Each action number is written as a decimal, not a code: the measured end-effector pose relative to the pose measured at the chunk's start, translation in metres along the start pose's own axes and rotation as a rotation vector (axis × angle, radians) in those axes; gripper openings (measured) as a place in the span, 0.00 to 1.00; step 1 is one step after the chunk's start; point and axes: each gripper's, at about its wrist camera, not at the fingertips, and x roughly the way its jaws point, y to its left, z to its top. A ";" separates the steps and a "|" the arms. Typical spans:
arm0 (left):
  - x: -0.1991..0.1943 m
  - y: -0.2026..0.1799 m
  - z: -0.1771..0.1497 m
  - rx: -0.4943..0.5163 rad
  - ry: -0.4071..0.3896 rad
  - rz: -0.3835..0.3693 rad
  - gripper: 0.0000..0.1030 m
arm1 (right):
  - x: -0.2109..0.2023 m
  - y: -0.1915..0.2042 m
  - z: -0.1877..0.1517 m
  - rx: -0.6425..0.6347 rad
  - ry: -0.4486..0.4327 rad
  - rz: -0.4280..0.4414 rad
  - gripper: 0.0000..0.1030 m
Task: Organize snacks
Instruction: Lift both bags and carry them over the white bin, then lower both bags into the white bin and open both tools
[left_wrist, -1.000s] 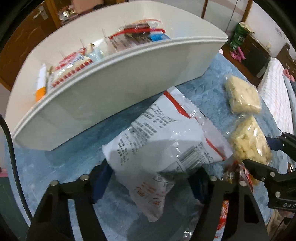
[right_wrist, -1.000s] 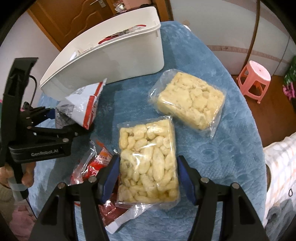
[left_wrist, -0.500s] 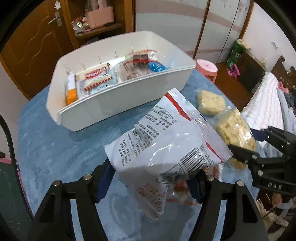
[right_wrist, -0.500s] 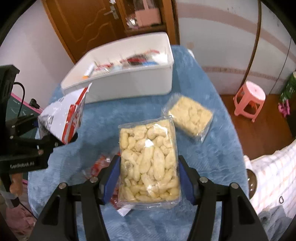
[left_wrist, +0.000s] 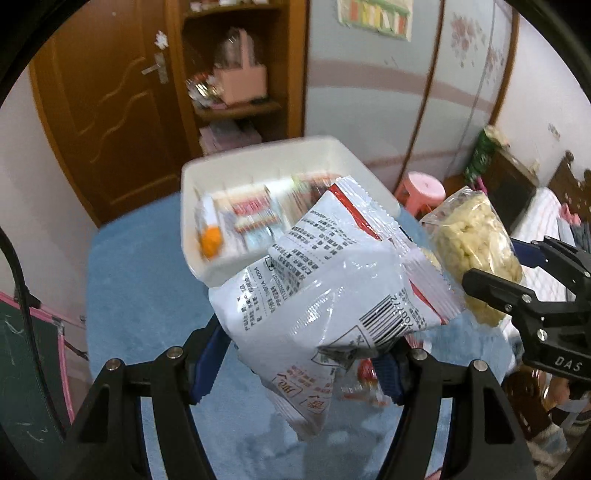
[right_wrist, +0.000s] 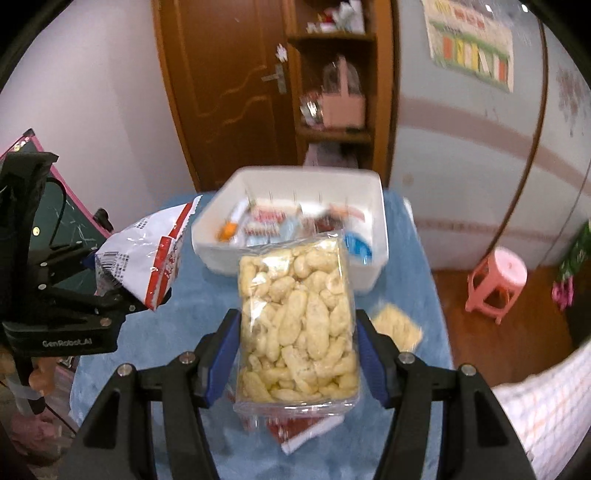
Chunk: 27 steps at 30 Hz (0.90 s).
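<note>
My left gripper (left_wrist: 303, 363) is shut on a white snack bag with red trim (left_wrist: 325, 295), held up above the blue table cover; the same bag (right_wrist: 147, 254) shows at the left of the right wrist view. My right gripper (right_wrist: 297, 349) is shut on a clear pack of pale yellow puffs (right_wrist: 297, 321), also lifted, and that pack (left_wrist: 476, 251) hangs to the right of the white bag. Beyond both stands the white bin (left_wrist: 258, 162) (right_wrist: 376, 206) with several small snack packets inside.
A second clear pack of yellow snacks (right_wrist: 397, 326) and a red-and-white packet (right_wrist: 303, 432) (left_wrist: 364, 384) lie on the blue table cover (left_wrist: 140, 280). A pink stool (right_wrist: 496, 280) stands on the floor to the right. A wooden door and shelf are behind the table.
Both grippers have risen with their packs, well above the table. The bin now looks smaller and farther below, and its inside is in view.
</note>
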 end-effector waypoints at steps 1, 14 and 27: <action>-0.005 0.004 0.007 -0.009 -0.015 0.004 0.67 | -0.002 0.002 0.008 -0.006 -0.014 -0.001 0.59; -0.018 0.046 0.115 -0.117 -0.183 0.116 0.67 | 0.005 -0.010 0.143 0.032 -0.196 -0.002 0.59; 0.076 0.081 0.186 -0.210 -0.148 0.205 0.67 | 0.087 -0.034 0.196 0.096 -0.146 -0.057 0.59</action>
